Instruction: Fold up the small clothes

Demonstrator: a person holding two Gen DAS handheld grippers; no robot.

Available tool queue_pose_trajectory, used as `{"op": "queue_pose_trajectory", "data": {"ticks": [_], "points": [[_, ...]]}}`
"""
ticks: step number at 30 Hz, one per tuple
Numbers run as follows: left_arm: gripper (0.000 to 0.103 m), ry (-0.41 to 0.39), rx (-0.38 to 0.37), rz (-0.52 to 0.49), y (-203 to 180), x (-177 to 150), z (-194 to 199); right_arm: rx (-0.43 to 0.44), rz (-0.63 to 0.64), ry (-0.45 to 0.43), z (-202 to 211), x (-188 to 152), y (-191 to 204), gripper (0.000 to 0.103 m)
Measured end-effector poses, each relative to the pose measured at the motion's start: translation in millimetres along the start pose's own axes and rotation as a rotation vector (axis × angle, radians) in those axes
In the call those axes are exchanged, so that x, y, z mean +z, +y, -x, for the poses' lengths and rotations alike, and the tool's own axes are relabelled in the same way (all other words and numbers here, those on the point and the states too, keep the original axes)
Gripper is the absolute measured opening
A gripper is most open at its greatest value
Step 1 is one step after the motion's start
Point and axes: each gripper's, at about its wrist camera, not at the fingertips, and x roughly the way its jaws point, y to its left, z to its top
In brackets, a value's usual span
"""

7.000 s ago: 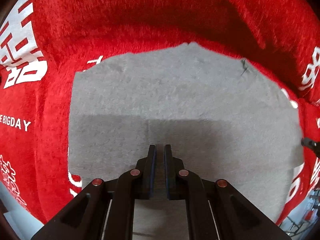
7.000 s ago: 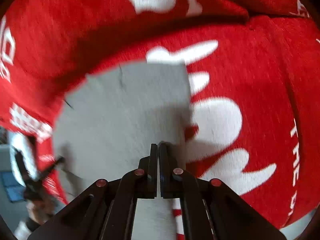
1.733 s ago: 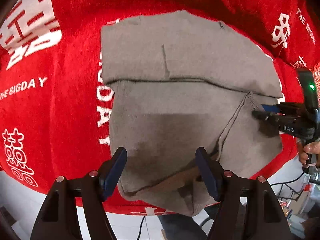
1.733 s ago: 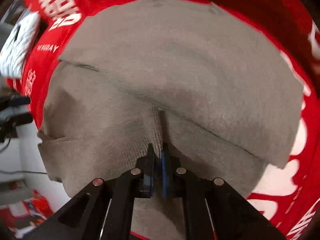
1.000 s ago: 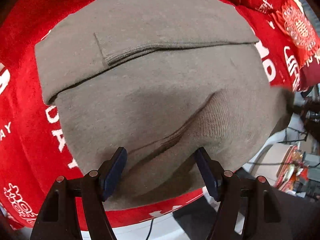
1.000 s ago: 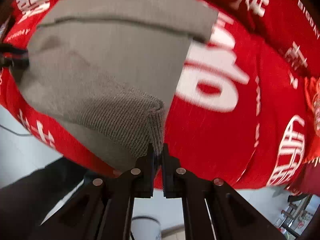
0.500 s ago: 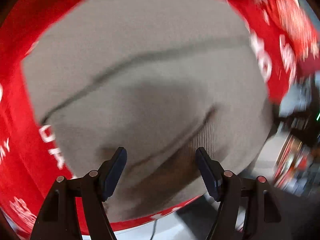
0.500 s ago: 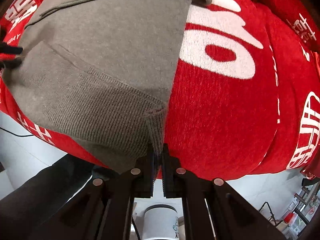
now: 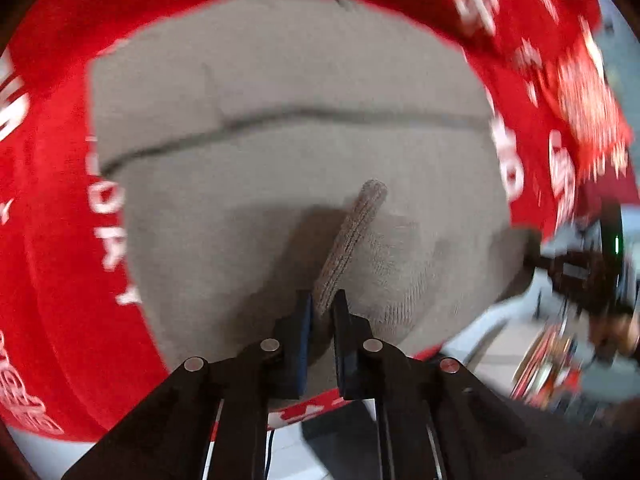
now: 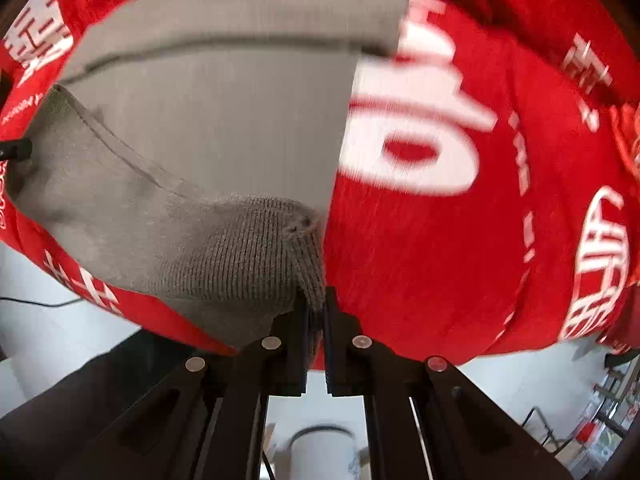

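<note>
Under everything I see a red cloth (image 9: 60, 240) printed with white lettering, covering the table right out to its near edge; past that edge there is pale floor and blurred clutter to the right.

On the cloth lies the grey knit garment (image 9: 280, 152), spread flat over most of the middle. A folded-over band runs across its far part, with a dark crease line where the upper layer ends. The weave looks fine and smooth across the flat body, turning to coarse ribbing at the near hem. From my right wrist camera the garment (image 10: 224, 128) fills the left half, its right edge straight against the big white characters on the red.

The ribbed hem (image 10: 248, 264) is raised off the cloth near me, sagging between two pinch points.

My left gripper (image 9: 320, 308) has its jaws drawn in tight on a standing ridge of that ribbing. My right gripper (image 10: 316, 316) is clamped on the hem's right corner, which bunches just above the fingertips.
</note>
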Motion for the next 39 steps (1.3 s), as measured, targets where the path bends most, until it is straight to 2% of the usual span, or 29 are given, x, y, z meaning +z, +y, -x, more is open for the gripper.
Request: {"op": "queue_pose_trajectory", "data": {"ticks": [5,9,13,16,19,21,26,30,33,34,37,39], "points": [[0.01,-0.13,-0.004,0.092,17,10,44,-0.035,0.01,-0.145,51,34,-6,0.006],[0.01,-0.23,-0.001,0.127,33,29,78,-0.06,0.027,-0.305,92,84,4,0.006],[0.01,-0.357,0.016,0.179,38,58,102,-0.075,0.092,-0.415,108,144,19,0.006],[0.01,-0.431,0.048,0.219,48,82,110,-0.073,0.131,-0.465,105,193,23,0.006],[0.01,-0.463,0.116,0.269,61,106,100,-0.043,0.142,-0.454,85,239,27,0.006],[0.01,-0.459,0.169,0.284,73,125,85,-0.033,0.153,-0.411,58,265,33,0.006],[0.01,-0.388,0.268,0.332,105,164,26,-0.032,0.12,-0.287,-19,302,33,0.006],[0.01,-0.352,0.305,0.389,127,178,-5,0.032,0.002,-0.233,-55,319,17,0.006],[0.011,-0.326,0.372,0.427,140,180,-19,0.093,-0.117,-0.212,-68,324,1,0.008],[0.011,-0.32,0.382,0.436,143,180,-20,0.093,-0.149,-0.215,-68,323,-3,0.01],[0.011,-0.32,0.395,0.477,155,173,-13,0.022,-0.246,-0.215,-61,319,-17,0.011],[0.011,-0.331,0.387,0.474,157,169,0,0.056,-0.31,-0.202,-56,314,-30,0.011]]}}
